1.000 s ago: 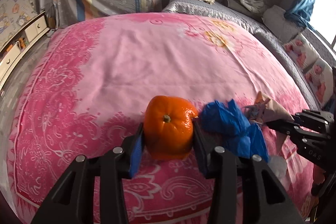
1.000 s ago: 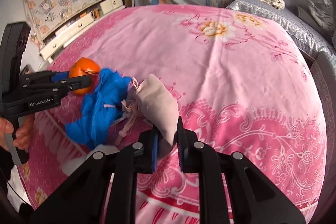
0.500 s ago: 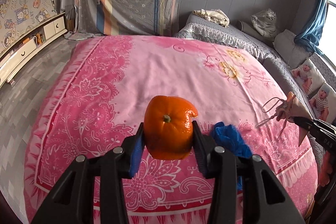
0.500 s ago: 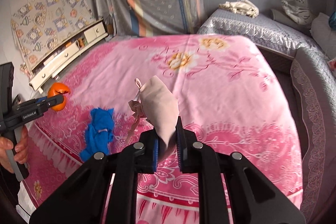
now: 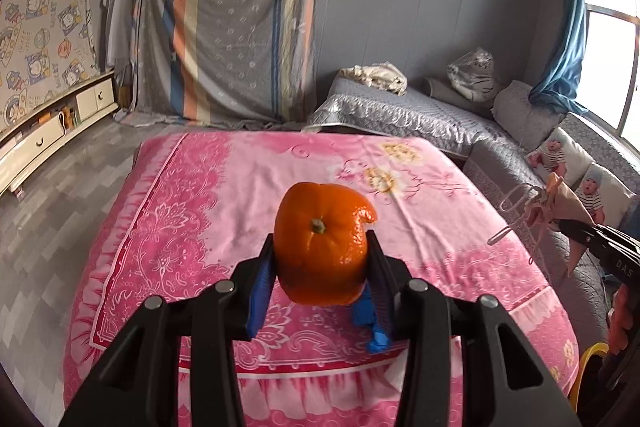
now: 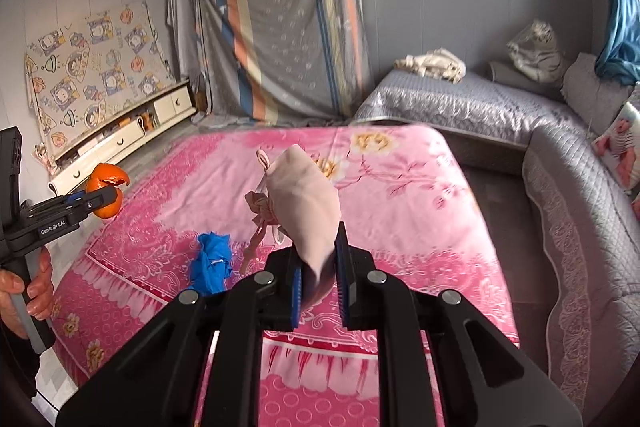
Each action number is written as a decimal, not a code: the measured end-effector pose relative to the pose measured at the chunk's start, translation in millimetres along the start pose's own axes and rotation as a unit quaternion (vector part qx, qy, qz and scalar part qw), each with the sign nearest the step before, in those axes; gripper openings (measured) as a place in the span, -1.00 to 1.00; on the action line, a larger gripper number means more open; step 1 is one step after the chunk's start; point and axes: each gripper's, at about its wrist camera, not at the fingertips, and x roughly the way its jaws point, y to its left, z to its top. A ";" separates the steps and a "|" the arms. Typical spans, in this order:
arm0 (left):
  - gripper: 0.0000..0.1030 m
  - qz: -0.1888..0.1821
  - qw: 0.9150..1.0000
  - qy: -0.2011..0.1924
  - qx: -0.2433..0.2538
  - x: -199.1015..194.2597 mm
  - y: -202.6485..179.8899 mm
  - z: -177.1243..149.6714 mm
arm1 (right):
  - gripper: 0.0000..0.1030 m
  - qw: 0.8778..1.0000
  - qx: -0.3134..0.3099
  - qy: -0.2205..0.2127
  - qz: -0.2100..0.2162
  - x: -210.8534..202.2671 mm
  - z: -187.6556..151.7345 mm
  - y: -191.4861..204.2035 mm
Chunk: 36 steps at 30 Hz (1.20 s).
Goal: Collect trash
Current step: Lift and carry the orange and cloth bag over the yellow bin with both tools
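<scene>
A wide bed under a pink floral-patterned cover (image 5: 248, 195) fills the middle of both views, with a grey quilted corner sofa (image 6: 552, 155) along its far and right sides. Behind the bed, a grey cloth with orange, blue and cream stripes (image 5: 236, 31) hangs over something tall against the wall. A low white drawer cabinet (image 6: 132, 135) runs along the left wall below a cartoon-printed sheet (image 6: 92, 67).

A crumpled blue plastic wrapper (image 6: 211, 263) lies on the cover near the bed's near edge, apart from both tools.

The right gripper (image 6: 318, 291) is held above the near part of the bed, its fingers (image 6: 343, 279) closed narrowly on the lower end of a soft, pale pink cloth pouch (image 6: 302, 203) with bunched drawstrings hanging at its left side; the pouch stands up clear of the bed.

The left gripper (image 5: 320, 275) is also raised over the bed, its fingers (image 5: 262, 283) clamped on either side of a hollow orange citrus peel (image 5: 322, 247) with its stem end facing the camera and a torn flap curling at the upper right. In the right wrist view a bare hand (image 6: 28, 291) grips that tool's handle.
</scene>
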 end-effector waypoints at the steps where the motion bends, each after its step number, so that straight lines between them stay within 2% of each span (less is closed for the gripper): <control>1: -0.22 -0.003 1.000 -0.008 0.005 -7.5 -6.7 0.5 | -0.76 1.000 0.001 -0.007 -0.002 -8.4 0.1 -0.6; 10: -0.22 -0.033 0.997 -0.060 0.035 -59.0 -65.3 -4.5 | -0.75 0.998 0.015 -0.062 -0.025 -80.3 -8.1 -14.1; 18: -0.22 -0.101 0.988 -0.090 0.080 -90.9 -133.6 -12.0 | -0.75 0.991 0.036 -0.107 -0.073 -146.9 -23.5 -41.7; 29: -0.22 -0.194 0.966 -0.103 0.134 -119.8 -214.8 -33.5 | -0.75 0.975 0.064 -0.147 -0.152 -226.8 -65.0 -77.8; 36: -0.22 -0.231 0.953 -0.105 0.165 -133.2 -253.9 -49.9 | -0.75 0.962 0.095 -0.158 -0.203 -269.0 -100.2 -104.5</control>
